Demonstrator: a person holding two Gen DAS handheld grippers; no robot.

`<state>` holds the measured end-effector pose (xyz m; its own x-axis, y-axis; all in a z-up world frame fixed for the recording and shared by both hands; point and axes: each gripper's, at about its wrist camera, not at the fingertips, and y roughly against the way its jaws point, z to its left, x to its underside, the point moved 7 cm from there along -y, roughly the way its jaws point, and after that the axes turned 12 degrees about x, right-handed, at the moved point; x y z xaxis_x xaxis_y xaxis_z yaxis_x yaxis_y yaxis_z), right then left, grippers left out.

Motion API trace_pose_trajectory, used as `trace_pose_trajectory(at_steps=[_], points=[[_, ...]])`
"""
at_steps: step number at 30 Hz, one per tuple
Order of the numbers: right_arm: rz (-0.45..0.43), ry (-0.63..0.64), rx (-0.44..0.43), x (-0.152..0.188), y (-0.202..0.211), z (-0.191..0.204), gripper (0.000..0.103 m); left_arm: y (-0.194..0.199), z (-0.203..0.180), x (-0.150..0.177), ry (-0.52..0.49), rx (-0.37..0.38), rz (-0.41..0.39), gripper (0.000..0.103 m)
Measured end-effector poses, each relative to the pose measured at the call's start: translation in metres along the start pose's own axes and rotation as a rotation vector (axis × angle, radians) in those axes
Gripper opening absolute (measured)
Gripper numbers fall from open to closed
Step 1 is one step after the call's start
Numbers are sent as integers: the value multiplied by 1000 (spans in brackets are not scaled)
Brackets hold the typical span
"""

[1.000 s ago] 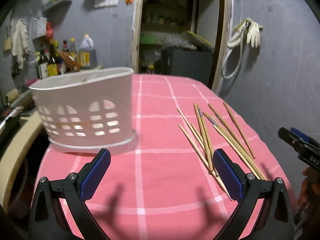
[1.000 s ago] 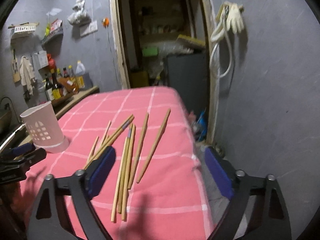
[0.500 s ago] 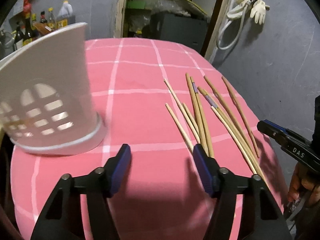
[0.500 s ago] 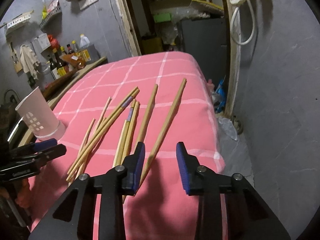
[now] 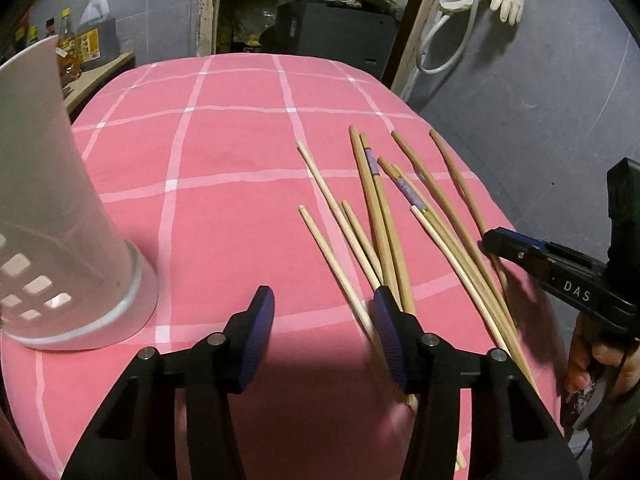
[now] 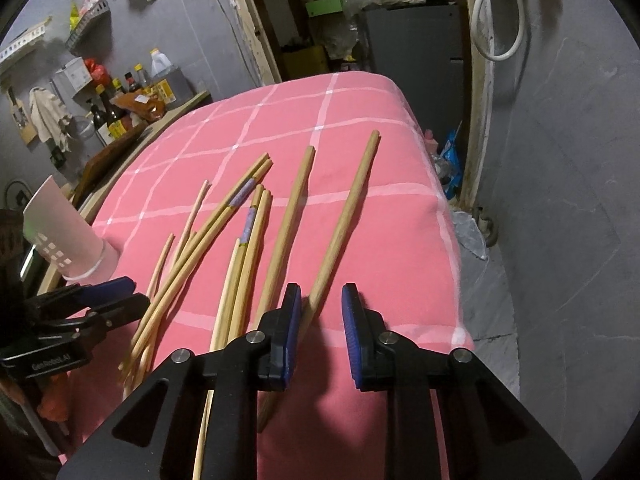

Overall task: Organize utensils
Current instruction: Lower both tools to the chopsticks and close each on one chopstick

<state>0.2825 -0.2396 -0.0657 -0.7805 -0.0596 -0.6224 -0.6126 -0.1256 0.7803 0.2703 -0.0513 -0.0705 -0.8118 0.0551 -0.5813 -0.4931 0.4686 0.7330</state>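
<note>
Several wooden chopsticks (image 5: pixel 384 224) lie fanned on the pink checked tablecloth (image 5: pixel 224 152); they also show in the right wrist view (image 6: pixel 248 240). A white slotted utensil holder (image 5: pixel 48 216) stands at the left, also seen in the right wrist view (image 6: pixel 60 236). My left gripper (image 5: pixel 324 336) is open and empty, low over the cloth beside the chopsticks' near ends. My right gripper (image 6: pixel 320 320) is partly open, its jaws on either side of the rightmost chopstick (image 6: pixel 344 220), not clamped. The right gripper also shows in the left wrist view (image 5: pixel 560 276).
The table's right edge (image 6: pixel 452 240) drops to a grey floor and wall. A doorway (image 5: pixel 312 12) with clutter lies beyond the table. Bottles (image 6: pixel 116 116) stand on a counter at the left. A hose and glove (image 5: pixel 480 0) hang on the wall.
Both grippers have moved forward and down toward the table. The right gripper's jaws narrowed and now straddle the rightmost chopstick. The left gripper's jaws also narrowed and shifted right, away from the holder.
</note>
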Motion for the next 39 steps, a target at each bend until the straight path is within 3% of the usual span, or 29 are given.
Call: trace_pose_trajectory(at_steps=[3, 8, 14, 16, 18, 25, 30, 39], points=[[17, -4, -2, -2, -5, 0, 19, -5, -2, -2, 5, 5, 17, 34], [53, -19, -7, -7, -11, -2, 19, -13, -9, -7, 21, 50, 53, 32], [121, -89, -38, -15, -20, -4, 19, -17, -11, -8, 57, 89, 86, 13], [141, -106, -37, -16, -21, -5, 18, -19, -9, -10, 79, 96, 101, 8], [154, -117, -43, -15, -21, -4, 9, -17, -6, -9, 99, 107, 101, 4], [159, -310, -193, -7, -16, -16, 5, -4, 0, -4, 130, 124, 93, 3], [101, -398, -297, 4, 0, -12, 5, 14, -2, 2, 105, 128, 41, 3], [-22, -425, -435, 13, 39, 19, 5, 58, -13, 7, 24, 115, -133, 3]])
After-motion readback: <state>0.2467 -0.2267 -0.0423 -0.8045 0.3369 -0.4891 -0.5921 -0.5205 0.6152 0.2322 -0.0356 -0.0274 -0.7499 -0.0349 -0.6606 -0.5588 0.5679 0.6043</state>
